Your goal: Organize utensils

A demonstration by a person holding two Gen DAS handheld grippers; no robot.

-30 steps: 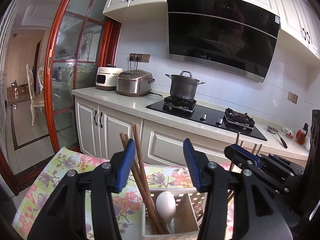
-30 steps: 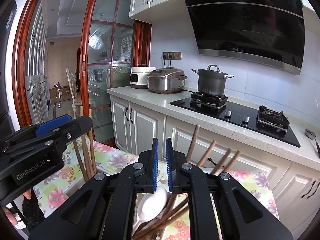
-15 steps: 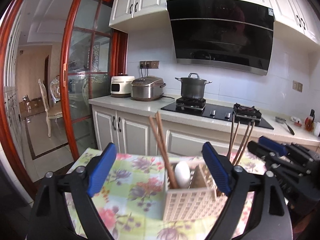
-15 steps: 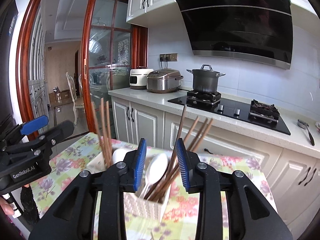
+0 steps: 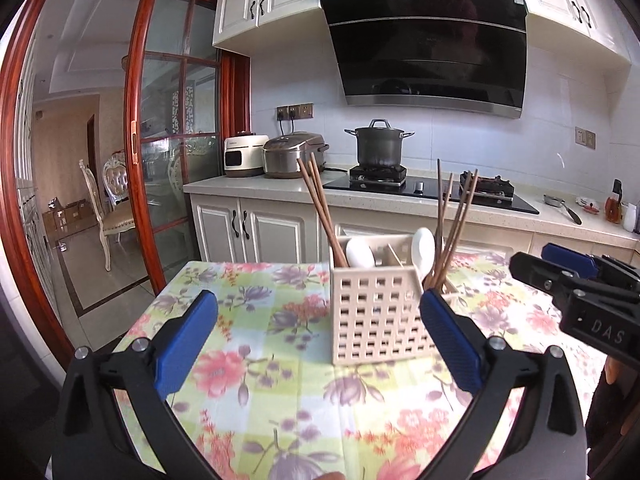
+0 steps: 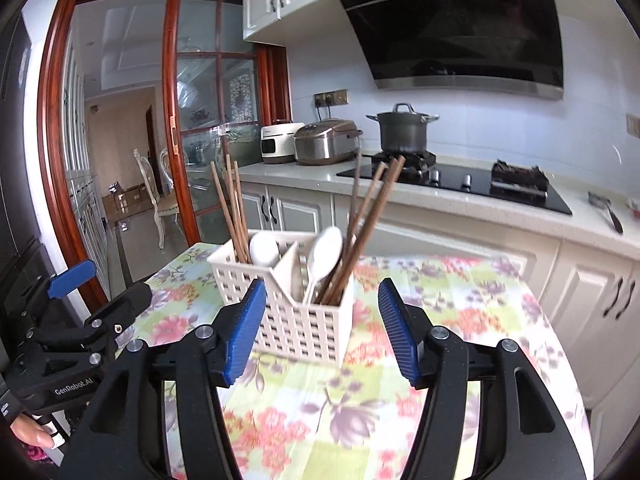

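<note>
Here the left tool [image 5: 318,336] is spread wide and holds nothing, the cream utensil basket [image 5: 376,312] at its one o'clock on the floral tabletop [image 5: 256,360]. The right tool [image 6: 322,330] gapes empty too, with chopsticks [image 6: 236,212] at eleven o'clock and white spoons [image 6: 322,260] at twelve standing in that basket.

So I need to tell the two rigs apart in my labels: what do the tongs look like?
Both tongs are black plastic with ribbed blue pads and silver screws. The left tongs carry white "GenRobot.AI" lettering on the side, read in the right wrist view. The right tongs show "DAS" lettering on the body, read in the left wrist view.
</note>
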